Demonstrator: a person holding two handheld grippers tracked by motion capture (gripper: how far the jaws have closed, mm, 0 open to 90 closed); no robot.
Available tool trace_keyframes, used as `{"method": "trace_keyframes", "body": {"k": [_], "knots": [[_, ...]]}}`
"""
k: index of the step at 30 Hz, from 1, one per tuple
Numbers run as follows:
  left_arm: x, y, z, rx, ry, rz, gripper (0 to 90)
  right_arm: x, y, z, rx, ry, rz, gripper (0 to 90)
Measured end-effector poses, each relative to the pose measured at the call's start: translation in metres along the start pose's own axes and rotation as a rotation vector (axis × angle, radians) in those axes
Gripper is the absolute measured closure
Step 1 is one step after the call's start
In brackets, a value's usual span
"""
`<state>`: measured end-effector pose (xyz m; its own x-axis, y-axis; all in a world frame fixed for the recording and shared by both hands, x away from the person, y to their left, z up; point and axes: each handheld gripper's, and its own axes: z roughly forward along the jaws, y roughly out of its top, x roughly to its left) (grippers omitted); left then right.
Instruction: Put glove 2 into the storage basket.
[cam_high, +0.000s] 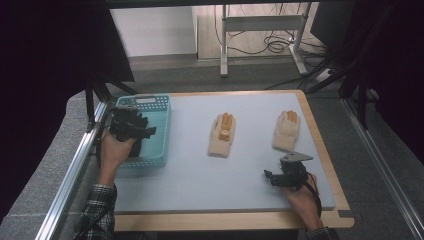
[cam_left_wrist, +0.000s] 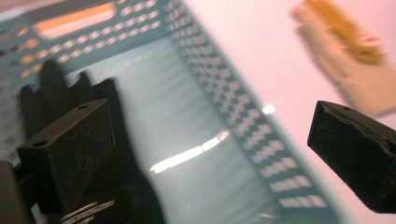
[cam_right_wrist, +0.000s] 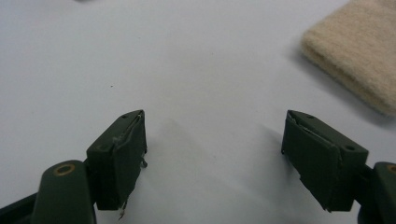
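Pale worktop (cam_high: 200, 165) carries a teal basket (cam_high: 159, 131) at its left edge holding a dark glove (cam_left_wrist: 56, 91) (probably a pair), while two beige gloves (cam_high: 222, 135) (cam_high: 286, 130) wait mid-worktop and toward the right edge, both left tool (cam_high: 131, 126) and right tool (cam_high: 280, 177) wide open, empty.

The high view looks forward and down on the whole table (cam_high: 200, 165) from the person's side; the left gripper view sits close over the teal basket (cam_left_wrist: 219, 116), sharing it (cam_high: 155, 135) and the glove at upper right (cam_left_wrist: 355, 60); the right gripper view hangs near the tabletop, sharing the cuff at upper right (cam_right_wrist: 359, 51)
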<state>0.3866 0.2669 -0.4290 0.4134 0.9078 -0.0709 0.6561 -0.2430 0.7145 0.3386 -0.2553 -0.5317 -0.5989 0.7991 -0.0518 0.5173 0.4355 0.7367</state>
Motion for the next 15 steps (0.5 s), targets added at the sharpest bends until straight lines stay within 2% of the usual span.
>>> {"method": "trace_keyframes", "body": {"k": [7,8,15], "knots": [[-0.043,-0.002,-0.006,-0.051,-0.074,0.094,0.8,0.000,0.000,0.000,0.000,-0.001,0.000,21.6],[-0.052,-0.004,-0.006,-0.060,-0.090,0.113,0.8,0.000,0.000,0.000,0.000,-0.001,0.000,21.6],[-0.090,-0.016,-0.002,-0.085,-0.160,0.184,0.8,0.000,0.000,0.000,-0.001,-0.001,-0.001,21.6]]}}
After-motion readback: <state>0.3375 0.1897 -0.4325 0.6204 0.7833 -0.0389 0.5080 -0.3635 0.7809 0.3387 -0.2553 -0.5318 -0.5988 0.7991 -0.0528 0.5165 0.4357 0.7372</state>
